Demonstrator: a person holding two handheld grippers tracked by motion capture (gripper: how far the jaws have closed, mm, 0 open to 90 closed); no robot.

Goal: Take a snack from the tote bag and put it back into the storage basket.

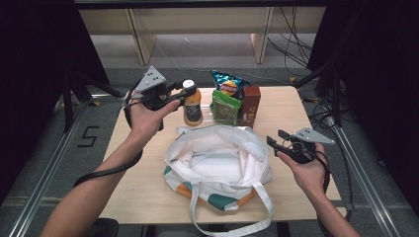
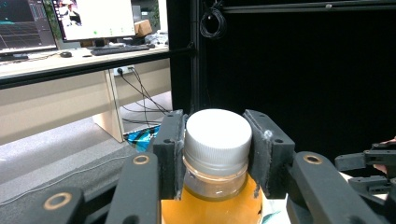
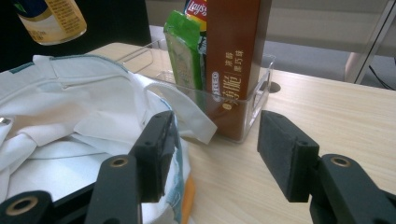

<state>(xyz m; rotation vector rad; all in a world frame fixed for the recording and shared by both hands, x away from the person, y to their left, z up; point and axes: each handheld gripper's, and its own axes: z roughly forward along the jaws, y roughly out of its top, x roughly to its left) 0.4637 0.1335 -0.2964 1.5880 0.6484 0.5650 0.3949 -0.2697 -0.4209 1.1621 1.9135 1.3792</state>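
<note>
White tote bag (image 1: pixel 217 160) lay open nearest the person, prob. to receive items. R gripper (image 1: pixel 279 143) waited beside it, jaws spread, empty. Farther, L gripper (image 1: pixel 181 94) pinched the juice bottle (image 1: pixel 192 107) at its cap, lifted near the snack tray (image 1: pixel 222 118).

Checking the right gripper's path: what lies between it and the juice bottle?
In the high view, the open white bag lies between the right gripper and the juice bottle, held by the left gripper.

Upright white-capped orange juice bottle (image 1: pixel 192 104)
</note>
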